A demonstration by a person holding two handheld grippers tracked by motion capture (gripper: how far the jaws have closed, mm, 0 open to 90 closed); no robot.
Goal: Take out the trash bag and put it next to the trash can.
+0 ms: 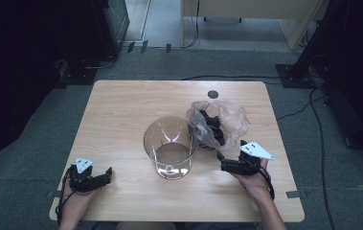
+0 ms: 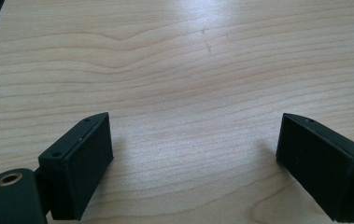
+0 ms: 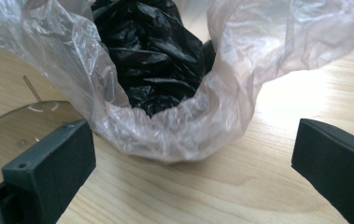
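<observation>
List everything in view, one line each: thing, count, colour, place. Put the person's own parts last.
table: one, light wood, centre of the high view.
glass container: one, clear, upright, middle of the table.
plastic bag: one, translucent, open, right of the glass container.
black contents: one crumpled dark mass, inside the plastic bag.
round hole: one, dark, near the table's far edge.
cables: several, black, on the grey floor around the table.
left claw: one, black, open, near-left of the table.
right claw: one, black, open, just short of the plastic bag.
</observation>
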